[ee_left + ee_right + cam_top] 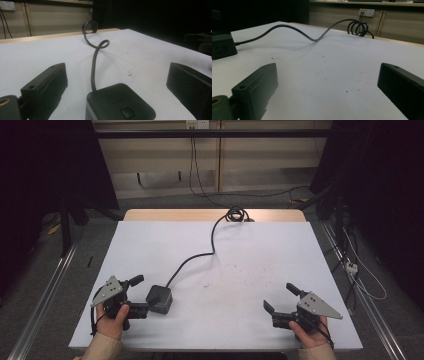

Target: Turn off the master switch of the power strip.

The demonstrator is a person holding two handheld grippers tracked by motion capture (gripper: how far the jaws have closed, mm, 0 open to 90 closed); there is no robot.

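A black cube-shaped power socket point(159, 299) rests on the white table point(240, 260) at the front left. Its black cable point(200, 256) runs back to a coil point(235, 214) at the far edge. My left gripper point(140, 294) is open, held in a hand. In the left gripper view the cube point(120, 103), with a button on top, sits low between the wide jaws of the left gripper point(117, 72), with a gap on each side. My right gripper point(280, 297) is open at the front right over bare table. The right gripper view shows that gripper point(327, 72), and the cube point(222, 46) far off to the left.
A wooden strip point(200, 215) borders the table's far edge. Metal rails point(45, 295) run along the floor on both sides. Loose cables and a plug strip point(351, 266) lie on the floor at the right. A wall outlet point(196, 124) is at the back.
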